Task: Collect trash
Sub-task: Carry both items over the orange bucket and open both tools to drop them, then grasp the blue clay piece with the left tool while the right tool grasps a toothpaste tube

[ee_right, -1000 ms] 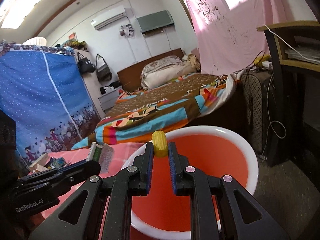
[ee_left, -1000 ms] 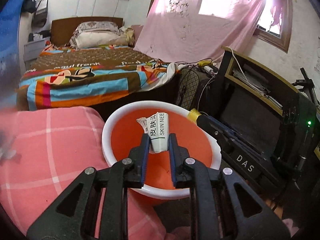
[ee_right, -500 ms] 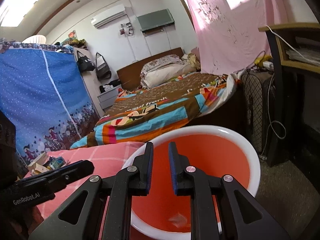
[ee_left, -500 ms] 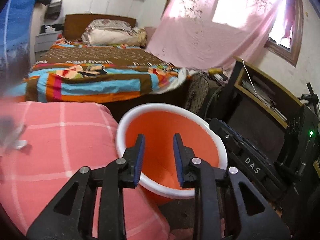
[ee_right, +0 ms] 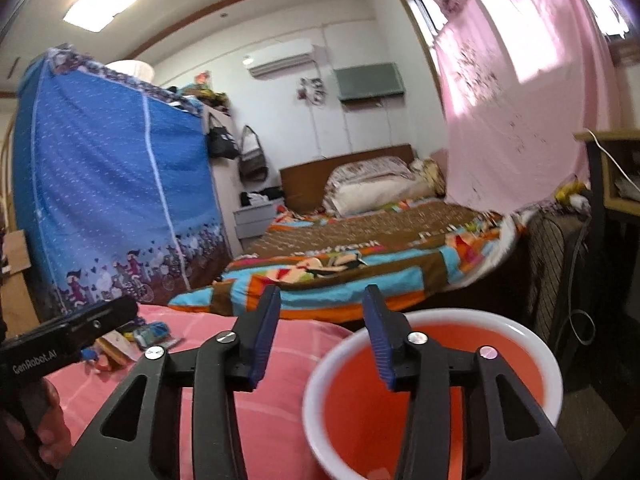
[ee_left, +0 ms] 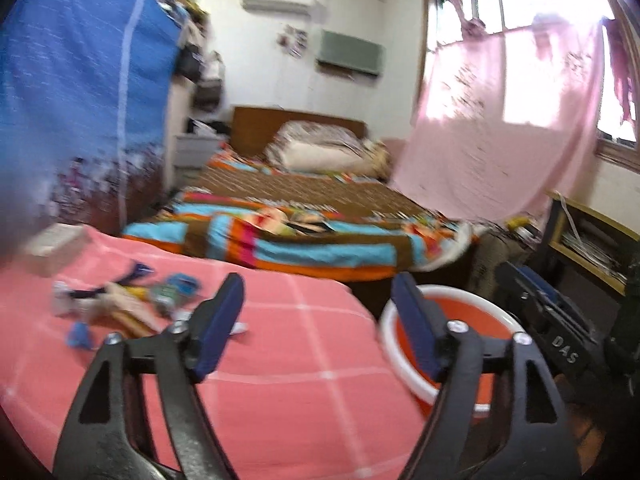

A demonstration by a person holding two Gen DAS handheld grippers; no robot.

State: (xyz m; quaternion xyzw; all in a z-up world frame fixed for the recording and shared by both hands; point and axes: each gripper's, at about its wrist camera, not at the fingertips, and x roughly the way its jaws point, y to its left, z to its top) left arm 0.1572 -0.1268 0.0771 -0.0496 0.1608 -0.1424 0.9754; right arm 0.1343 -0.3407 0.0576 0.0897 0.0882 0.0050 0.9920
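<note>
Both grippers, left [ee_left: 316,320] and right [ee_right: 320,332], are empty, fingers opening. More trash [ee_left: 128,304] (small, blurred wrappers) remains uncollected on the pink cover [ee_left: 280,360], far left of the orange bin [ee_right: 432,392].

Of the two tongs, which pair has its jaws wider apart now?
The left tongs: their jaws are spread wider than the right tongs. Both are empty and opening.
</note>
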